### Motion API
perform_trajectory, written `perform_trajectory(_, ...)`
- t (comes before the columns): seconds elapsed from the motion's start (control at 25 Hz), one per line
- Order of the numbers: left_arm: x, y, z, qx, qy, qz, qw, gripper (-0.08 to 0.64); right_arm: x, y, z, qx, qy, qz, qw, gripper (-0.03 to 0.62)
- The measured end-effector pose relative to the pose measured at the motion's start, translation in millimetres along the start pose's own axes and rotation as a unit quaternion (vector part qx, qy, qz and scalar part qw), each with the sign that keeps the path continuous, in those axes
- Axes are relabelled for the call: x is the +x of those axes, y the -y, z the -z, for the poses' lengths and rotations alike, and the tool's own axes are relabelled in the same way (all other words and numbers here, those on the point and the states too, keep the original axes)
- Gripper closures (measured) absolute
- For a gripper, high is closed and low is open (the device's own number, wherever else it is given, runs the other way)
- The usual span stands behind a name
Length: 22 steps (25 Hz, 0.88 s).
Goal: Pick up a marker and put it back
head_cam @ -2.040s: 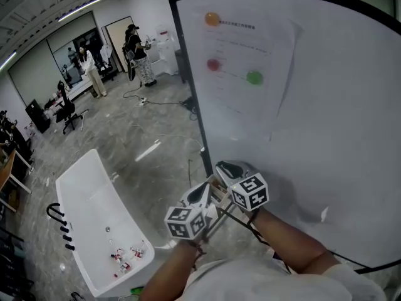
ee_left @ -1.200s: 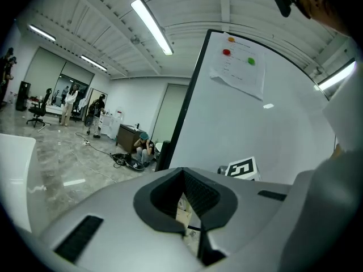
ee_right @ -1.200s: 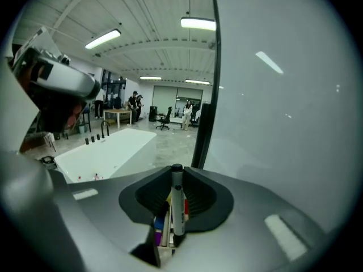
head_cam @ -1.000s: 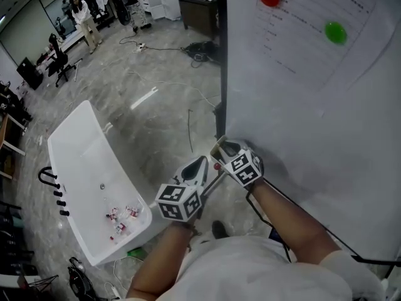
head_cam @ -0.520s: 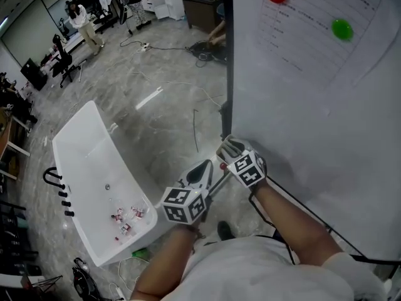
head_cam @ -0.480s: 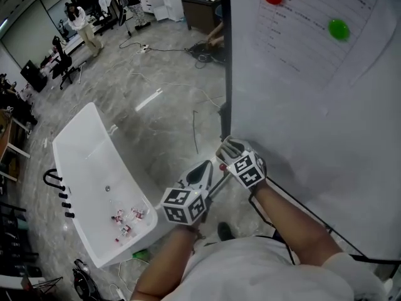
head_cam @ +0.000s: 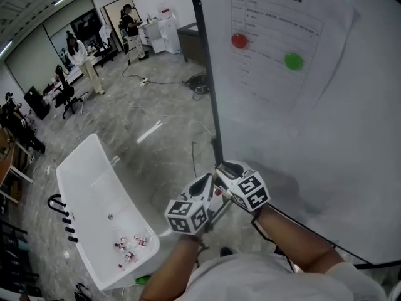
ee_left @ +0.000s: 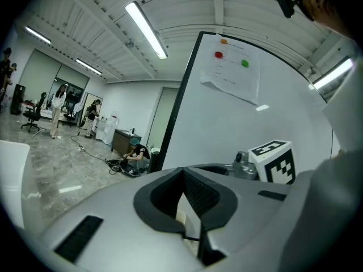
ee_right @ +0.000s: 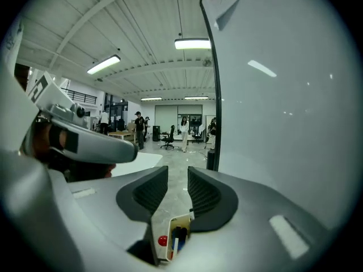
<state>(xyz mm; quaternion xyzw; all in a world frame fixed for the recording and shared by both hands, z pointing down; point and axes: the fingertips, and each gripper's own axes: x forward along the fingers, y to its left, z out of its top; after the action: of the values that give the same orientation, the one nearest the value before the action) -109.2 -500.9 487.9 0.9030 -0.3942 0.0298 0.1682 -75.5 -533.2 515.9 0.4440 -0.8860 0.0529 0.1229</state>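
A red-capped marker [ee_right: 163,241] and a dark one [ee_right: 178,234] lie in a small tray [ee_right: 170,222] just below my right gripper [ee_right: 177,174]. That gripper is open, with a clear gap and nothing between its pads. In the head view it [head_cam: 224,170] sits at the whiteboard's [head_cam: 326,143] lower left corner, with the red cap [head_cam: 217,192] showing beside it. My left gripper [head_cam: 203,184] hangs close to its left. Its tips [ee_left: 182,171] meet, and only a pale sliver shows through the gap behind them.
A printed sheet [head_cam: 276,36] hangs on the board under red [head_cam: 239,41] and green [head_cam: 292,61] magnets. A white bathtub [head_cam: 94,212] with small items inside stands on the grey floor to the left. Cables [head_cam: 182,127] cross the floor, and people [head_cam: 80,58] stand far off.
The head view has tilted up the board, so more of the sheet shows. Both grippers stay together by the tray at the board's lower left corner.
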Motion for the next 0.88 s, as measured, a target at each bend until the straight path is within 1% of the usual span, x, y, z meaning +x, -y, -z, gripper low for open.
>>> perform_trajectory(0.16, 7, 13, -23, 0.009, 0.022, 0.000, 0.9997, 0.558, -30, -2, -39, 0.001, 0.040, 0.004, 0.999, 0.502)
perform_trajectory(0.32, 13, 26, -34, 0.013, 0.033, 0.003, 0.9994, 0.558, -54, -1, -59, 0.002, 0.063, 0.009, 0.998, 0.555)
perform_trajectory(0.4, 16, 32, -39, 0.015, 0.040, 0.004, 0.9991, 0.558, -63, 2, -64, 0.002, 0.068, 0.010, 0.998, 0.589)
perform_trajectory(0.64, 20, 53, -48, 0.030, 0.053, 0.012, 0.9981, 0.558, -80, 6, -67, 0.000, 0.073, 0.020, 0.997, 0.589)
perform_trajectory(0.88, 19, 65, -50, 0.030, 0.056, 0.011, 0.9979, 0.558, -91, 10, -68, 0.025, 0.088, 0.021, 0.996, 0.591)
